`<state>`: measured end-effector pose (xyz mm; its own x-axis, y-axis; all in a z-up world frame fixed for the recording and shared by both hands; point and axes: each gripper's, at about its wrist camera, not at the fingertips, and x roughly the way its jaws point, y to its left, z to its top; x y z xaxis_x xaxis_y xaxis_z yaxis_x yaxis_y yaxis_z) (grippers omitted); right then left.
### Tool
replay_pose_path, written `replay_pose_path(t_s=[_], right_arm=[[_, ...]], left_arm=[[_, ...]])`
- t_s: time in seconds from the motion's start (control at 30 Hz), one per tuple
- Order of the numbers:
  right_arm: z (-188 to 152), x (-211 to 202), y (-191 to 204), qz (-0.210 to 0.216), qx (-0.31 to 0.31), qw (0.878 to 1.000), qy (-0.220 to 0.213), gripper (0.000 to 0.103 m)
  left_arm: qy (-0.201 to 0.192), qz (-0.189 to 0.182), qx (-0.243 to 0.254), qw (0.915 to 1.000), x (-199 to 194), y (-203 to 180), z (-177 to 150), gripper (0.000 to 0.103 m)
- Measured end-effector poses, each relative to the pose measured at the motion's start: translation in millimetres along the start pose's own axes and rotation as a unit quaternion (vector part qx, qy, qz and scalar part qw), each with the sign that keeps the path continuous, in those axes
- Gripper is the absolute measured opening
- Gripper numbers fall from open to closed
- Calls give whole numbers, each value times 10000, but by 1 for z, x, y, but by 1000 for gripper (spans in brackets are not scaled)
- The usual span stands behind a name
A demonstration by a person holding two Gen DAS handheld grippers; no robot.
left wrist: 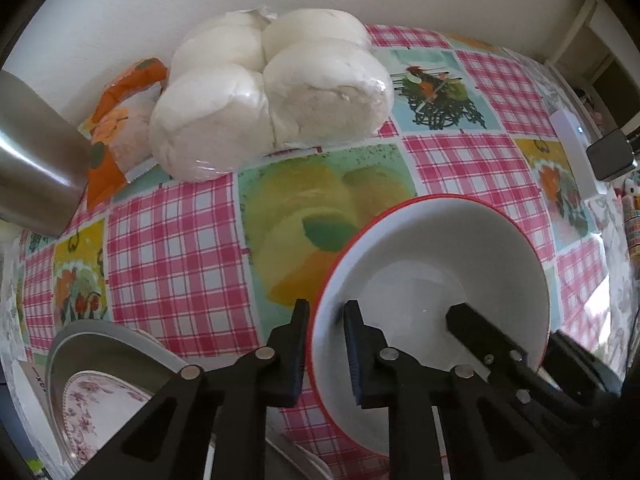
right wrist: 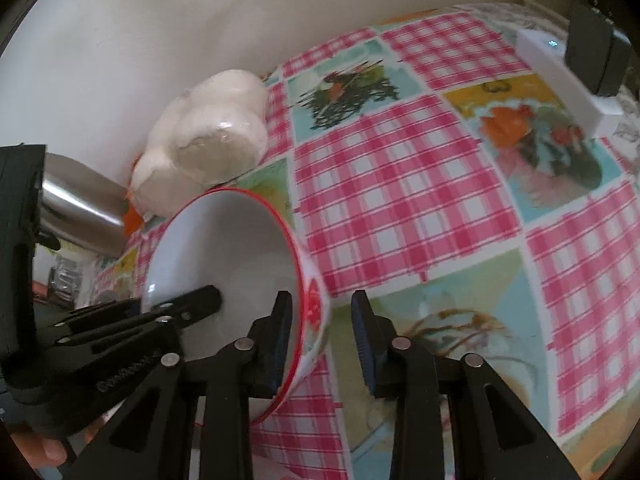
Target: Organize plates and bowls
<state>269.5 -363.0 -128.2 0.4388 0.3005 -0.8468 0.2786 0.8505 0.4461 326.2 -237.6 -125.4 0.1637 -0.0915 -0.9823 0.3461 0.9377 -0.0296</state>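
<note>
The red-rimmed bowl (left wrist: 432, 280) is the landmark: it is tilted above the checked bench (left wrist: 180, 248), caught by both tools at once. The left tongs (left wrist: 326, 350) straddle its near-left rim, one finger outside and one inside; the gap looks wider than the wall, so whether they pinch or merely bracket the rim I cannot tell. The right tongs (right wrist: 322, 340) stand spread across the bowl's right wall, the inner pad touching, the outer one apart.

Left of the bowl and nearer lies a floral plate (left wrist: 96, 404) inside a grey dish (left wrist: 100, 340). Beyond the bowl sits a wrapped pack of white rolls (left wrist: 272, 92).

I judge the sorting partly done: plates look gathered, and this bowl is not yet set down.
</note>
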Motion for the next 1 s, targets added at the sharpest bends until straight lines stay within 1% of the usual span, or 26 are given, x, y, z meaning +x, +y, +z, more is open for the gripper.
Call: replay_pose_path(t_s=[0.03,0.1,0.23,0.33,0.53,0.67,0.8,1.0], right_arm=[[-1,1,0,92,33,9999,27,26],[-2,0,2,46,-12,10000,47,26],[-4,-7,0,129,80,9999,-4,26],[-4,-17,2,121,43,9998,-127,26],[-5,-42,17,297,-104,9988,-377,26],[-9,-58,39,346,-333,9977,-473,26],[-17,-73,65,304,-611,9965,-484,26],[-33,-80,101,372,-911,9948,-280,26]], left_arm=[[-30,-26,-19,10000,-1,-2,-1,19],[-21,-58,-12,10000,-3,-5,-1,19],[-106,-131,-4,9999,-10,-4,-2,19],[-330,-193,-38,9993,-26,-5,-3,19],[-758,-56,-64,9971,-64,0,-11,19],[-847,-29,-372,9957,-85,19,-23,19],[-1019,-82,-635,9927,-104,35,-39,19],[-1177,-335,-1267,9844,-126,71,-71,19]])
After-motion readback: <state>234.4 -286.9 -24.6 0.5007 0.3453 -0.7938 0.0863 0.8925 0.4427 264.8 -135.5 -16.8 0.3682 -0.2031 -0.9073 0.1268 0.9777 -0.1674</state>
